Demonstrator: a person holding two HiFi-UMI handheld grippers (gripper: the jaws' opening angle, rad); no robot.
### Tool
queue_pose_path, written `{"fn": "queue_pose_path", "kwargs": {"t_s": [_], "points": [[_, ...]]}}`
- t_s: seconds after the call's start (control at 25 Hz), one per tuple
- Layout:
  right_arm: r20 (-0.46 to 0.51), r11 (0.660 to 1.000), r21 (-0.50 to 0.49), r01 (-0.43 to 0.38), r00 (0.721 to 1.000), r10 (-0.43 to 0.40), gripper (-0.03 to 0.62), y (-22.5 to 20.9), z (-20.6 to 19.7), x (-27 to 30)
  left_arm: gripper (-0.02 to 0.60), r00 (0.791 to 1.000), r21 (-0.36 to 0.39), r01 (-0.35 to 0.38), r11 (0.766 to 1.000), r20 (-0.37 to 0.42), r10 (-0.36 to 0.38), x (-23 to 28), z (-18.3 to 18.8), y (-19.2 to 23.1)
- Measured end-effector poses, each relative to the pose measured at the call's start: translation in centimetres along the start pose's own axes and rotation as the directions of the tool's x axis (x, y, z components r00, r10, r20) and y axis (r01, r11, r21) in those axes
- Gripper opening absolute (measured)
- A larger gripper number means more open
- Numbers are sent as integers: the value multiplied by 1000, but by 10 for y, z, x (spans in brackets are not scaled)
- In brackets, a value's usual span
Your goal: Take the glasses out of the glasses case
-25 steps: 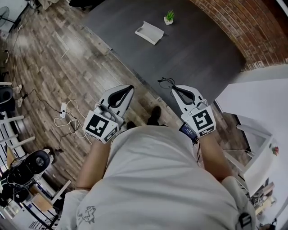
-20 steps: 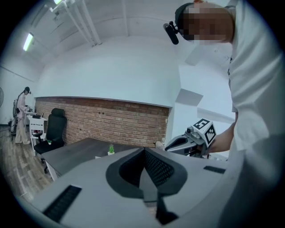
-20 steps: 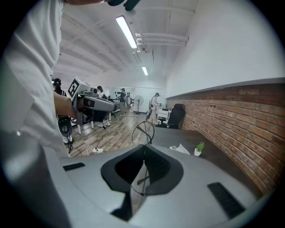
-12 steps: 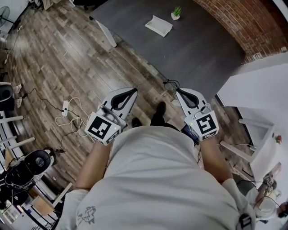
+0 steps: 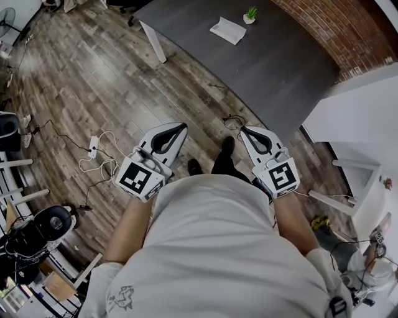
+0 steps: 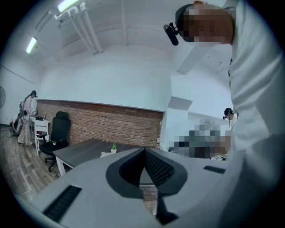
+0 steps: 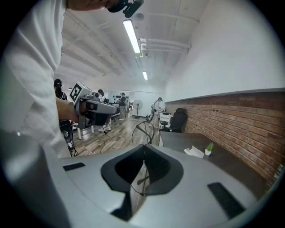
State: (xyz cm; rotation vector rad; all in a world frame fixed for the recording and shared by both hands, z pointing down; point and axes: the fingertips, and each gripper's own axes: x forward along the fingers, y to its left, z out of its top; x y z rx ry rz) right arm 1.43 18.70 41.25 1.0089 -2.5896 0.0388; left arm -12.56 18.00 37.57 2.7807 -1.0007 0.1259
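Floorboards [image 5: 93, 74] obscure glasses [image 7: 143, 132], plain in right gripper view.

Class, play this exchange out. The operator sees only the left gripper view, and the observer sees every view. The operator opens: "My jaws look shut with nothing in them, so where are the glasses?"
Observer: The right gripper is shut on the glasses, pinching a thin temple.
Operator: And the case?
Observer: The head view shows the white case lying open on the dark table, beside a potted plant.
Operator: Am I over that table?
Observer: No. The left gripper and the right one hang over the wooden floor.
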Motion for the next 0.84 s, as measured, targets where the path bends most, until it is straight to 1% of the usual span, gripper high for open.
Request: {"fn": "queue_pose_path", "kwargs": {"t_s": [0.16,0.48,0.84], "points": [[5,1000,-8,8,1000,-8,15,15,4,0,11,1000,-7,9,1000,5,-9,-15,-4,-1],[19,1000,-2,29,999,-29,14,26,10,-1,11,1000,-2,24,1000,17,-24,-24,-3,-3],[25,999,-3,42,999,-42,14,15,10,-1,11,999,-10,29,1000,19,-29,-15,-3,0]]}}
